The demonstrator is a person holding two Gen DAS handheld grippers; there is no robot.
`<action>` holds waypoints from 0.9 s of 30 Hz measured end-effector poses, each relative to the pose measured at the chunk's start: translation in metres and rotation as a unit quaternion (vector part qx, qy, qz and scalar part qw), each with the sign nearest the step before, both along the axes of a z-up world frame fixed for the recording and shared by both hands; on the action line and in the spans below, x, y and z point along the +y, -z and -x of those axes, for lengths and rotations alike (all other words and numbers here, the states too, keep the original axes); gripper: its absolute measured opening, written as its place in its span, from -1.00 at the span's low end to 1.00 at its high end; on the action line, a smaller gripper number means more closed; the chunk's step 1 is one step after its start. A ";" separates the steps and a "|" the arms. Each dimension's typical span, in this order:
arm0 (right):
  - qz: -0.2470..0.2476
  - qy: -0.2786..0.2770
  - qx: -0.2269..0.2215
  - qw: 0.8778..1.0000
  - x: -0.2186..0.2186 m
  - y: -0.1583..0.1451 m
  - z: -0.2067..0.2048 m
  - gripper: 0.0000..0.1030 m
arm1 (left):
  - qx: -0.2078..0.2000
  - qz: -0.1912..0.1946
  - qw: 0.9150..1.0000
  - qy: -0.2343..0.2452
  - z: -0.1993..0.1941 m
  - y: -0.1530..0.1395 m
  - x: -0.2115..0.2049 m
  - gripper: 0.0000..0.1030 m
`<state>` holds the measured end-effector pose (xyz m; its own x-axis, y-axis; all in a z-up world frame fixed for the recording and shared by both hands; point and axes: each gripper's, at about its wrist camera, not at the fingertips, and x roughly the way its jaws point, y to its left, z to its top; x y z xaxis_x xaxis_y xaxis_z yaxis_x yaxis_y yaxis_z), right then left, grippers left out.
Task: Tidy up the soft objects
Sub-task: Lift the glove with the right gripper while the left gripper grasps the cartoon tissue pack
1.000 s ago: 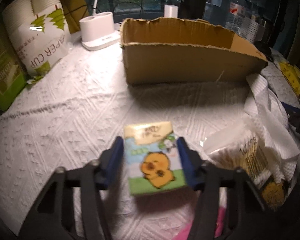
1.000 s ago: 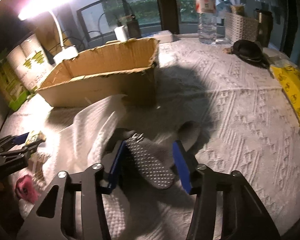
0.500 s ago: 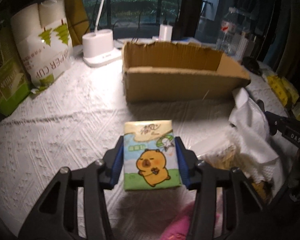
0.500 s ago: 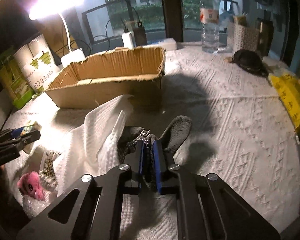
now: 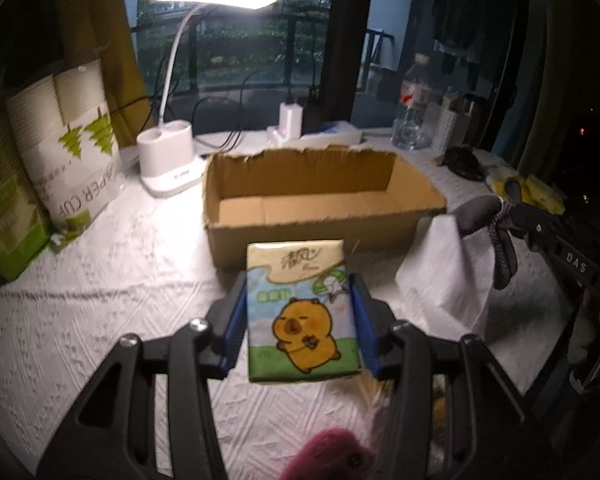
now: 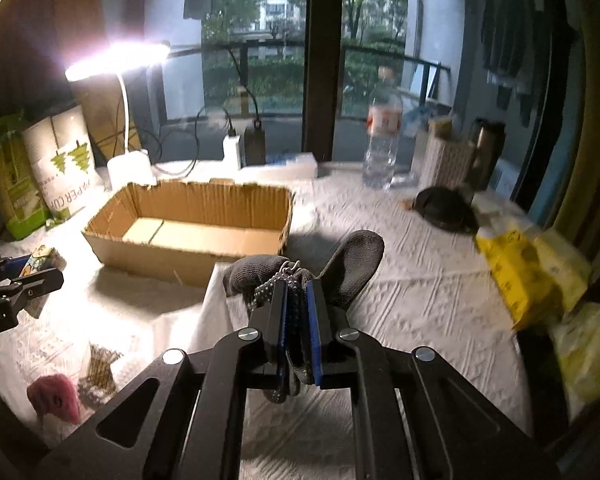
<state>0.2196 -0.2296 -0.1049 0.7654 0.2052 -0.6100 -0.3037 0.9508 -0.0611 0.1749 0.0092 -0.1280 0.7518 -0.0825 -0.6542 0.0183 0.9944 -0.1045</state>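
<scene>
Right tool (image 6: 298, 322) newly clamped on dark grey knitted glove (image 6: 300, 276), left tool (image 5: 300, 330) gripping cartoon-printed tissue pack (image 5: 302, 314), both now lifted just before open brown cardboard box (image 5: 312, 204); drop-in likely next.

A lit white desk lamp (image 5: 168, 160) stood at the back of a table under a white embossed cover (image 5: 100, 280), its glare washing the surface. Behind it, tall windows (image 6: 260, 60) with dark frames gave onto a balcony railing, trees and an apartment block. A mustard curtain (image 5: 100, 20) hung at the left; dark clothes (image 5: 456, 16) hung at the right.
</scene>
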 end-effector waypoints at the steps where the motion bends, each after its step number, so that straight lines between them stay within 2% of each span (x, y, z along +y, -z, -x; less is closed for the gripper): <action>1: -0.001 0.000 -0.006 1.000 -0.001 -0.004 0.000 -0.80 | -0.004 0.001 1.000 0.002 0.000 -0.003 -0.001 -0.06; 16: -0.028 -0.011 -0.051 0.998 -0.004 -0.035 -0.011 -0.80 | -0.060 0.013 0.998 0.022 -0.021 -0.037 -0.024 -0.06; 27: -0.066 -0.047 -0.063 0.995 -0.004 -0.043 -0.046 -0.80 | -0.088 0.008 0.996 0.026 -0.052 -0.055 -0.049 -0.06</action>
<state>0.2654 -0.2340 -0.0618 0.8074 0.3513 -0.4740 -0.3896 0.9208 0.0187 0.2264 -0.0398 -0.0725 0.8491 -0.1341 -0.5110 0.0898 0.9898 -0.1105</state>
